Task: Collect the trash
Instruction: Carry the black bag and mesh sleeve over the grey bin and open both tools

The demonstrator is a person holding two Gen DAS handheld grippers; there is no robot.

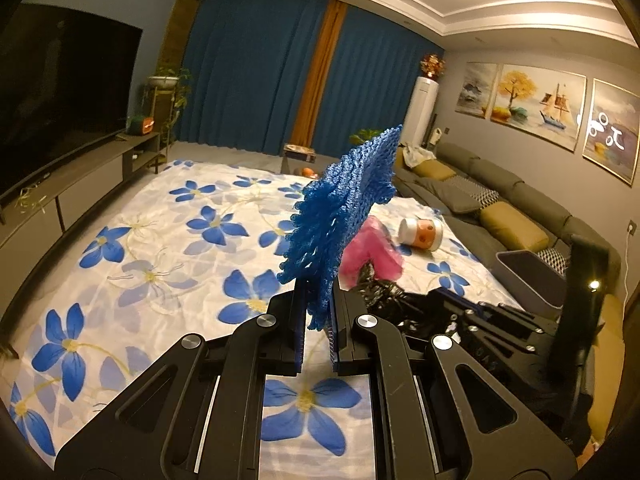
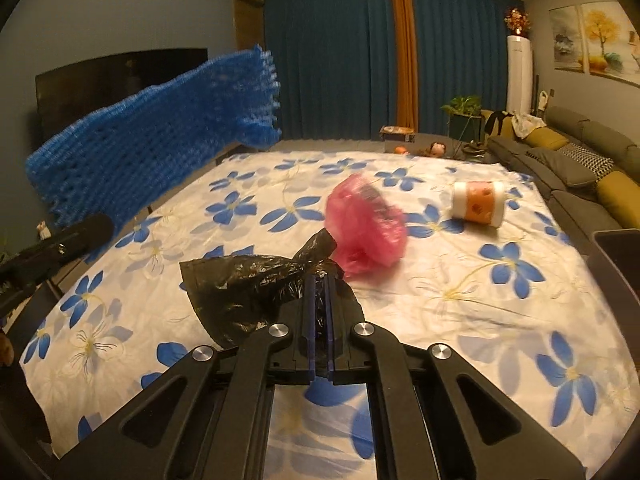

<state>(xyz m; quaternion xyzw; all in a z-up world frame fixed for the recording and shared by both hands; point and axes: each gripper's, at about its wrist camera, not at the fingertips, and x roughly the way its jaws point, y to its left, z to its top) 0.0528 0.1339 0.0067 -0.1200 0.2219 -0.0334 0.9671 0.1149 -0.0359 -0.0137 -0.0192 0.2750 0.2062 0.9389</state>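
Blue curtains (image 1: pixel 256 64), grey sofa (image 1: pixel 520 200), dark TV (image 1: pixel 60 92), floral sheet (image 1: pixel 140 260).

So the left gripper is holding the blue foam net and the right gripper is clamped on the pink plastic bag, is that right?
Not quite. The left gripper does hold the blue foam net, but the right gripper is clamped on the black plastic bag, not the pink one. The right wrist view shows the pink plastic bag just beyond the black bag, outside the fingers.

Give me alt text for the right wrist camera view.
The right tongs are shut on a crumpled black plastic bag above a blue-flowered sheet. Beyond it are a blurred pink bag and a tipped cup; blue foam netting hangs at left.
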